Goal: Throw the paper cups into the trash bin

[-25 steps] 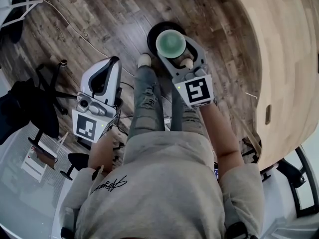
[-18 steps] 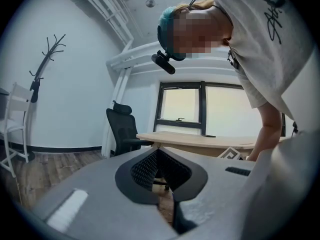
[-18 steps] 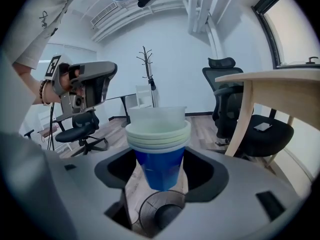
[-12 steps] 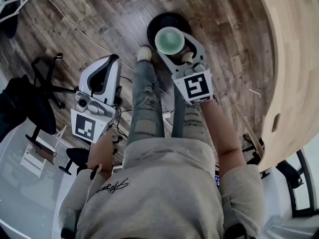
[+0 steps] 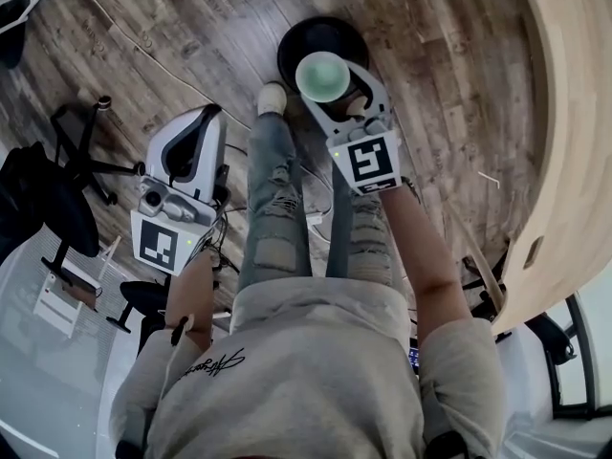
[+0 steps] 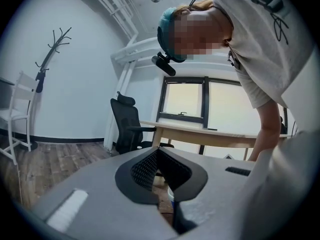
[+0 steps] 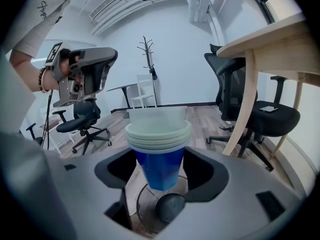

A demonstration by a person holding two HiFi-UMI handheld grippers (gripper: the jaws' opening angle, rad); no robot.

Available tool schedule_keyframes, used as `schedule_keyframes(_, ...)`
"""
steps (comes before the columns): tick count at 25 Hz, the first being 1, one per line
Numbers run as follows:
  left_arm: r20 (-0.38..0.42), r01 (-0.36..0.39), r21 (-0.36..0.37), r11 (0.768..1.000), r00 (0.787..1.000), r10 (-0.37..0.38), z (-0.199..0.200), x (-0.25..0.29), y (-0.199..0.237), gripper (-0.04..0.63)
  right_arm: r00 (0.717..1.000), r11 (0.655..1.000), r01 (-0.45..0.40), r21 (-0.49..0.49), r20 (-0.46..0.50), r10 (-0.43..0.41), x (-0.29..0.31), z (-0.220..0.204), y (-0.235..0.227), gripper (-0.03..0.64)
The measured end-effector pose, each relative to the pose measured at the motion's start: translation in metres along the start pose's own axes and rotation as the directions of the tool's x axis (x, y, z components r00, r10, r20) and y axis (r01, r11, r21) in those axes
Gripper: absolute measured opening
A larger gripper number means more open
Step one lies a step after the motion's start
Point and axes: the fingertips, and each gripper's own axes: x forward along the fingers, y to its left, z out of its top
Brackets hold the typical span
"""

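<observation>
Paper cups (image 5: 322, 73), a nested stack with blue walls and pale rims, stand upright in the right claw (image 5: 337, 94). Its two jaws press against the stack's sides just below the rims. In the right gripper view the stack (image 7: 159, 149) fills the gap between the dark pads, and a round rim shows on the floor beneath it.

From the head view, the stack hangs over the near edge of the black, round trash bin (image 5: 320, 38). The bin stands on the wooden floor (image 5: 191, 36), just beyond the person's pale shoe (image 5: 273, 96).

The left claw (image 5: 208, 115) is held lower and to the left, beside the person's jeans-clad leg (image 5: 273, 199), well apart from the bin. In the left gripper view its ribbed black pads (image 6: 145, 171) meet at their tips, with nothing clamped between them.

A curved wooden surface (image 5: 574, 113) sweeps along the right side of the scene. A black office chair (image 5: 67, 180) sits at the far left. In the right gripper view a coat stand (image 7: 148, 49) rises against the far white wall, and the left claw (image 7: 102, 64) shows at upper left.
</observation>
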Motion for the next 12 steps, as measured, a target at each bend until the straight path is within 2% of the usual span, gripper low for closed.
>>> schedule_keyframes(12,-0.036,-0.013,-0.024,1.0,0.999,0.012,-0.034,-0.007,0.007,0.003,0.995,0.999,0.033,-0.011,-0.096,-0.034,0.04,-0.071,-0.021,0.298)
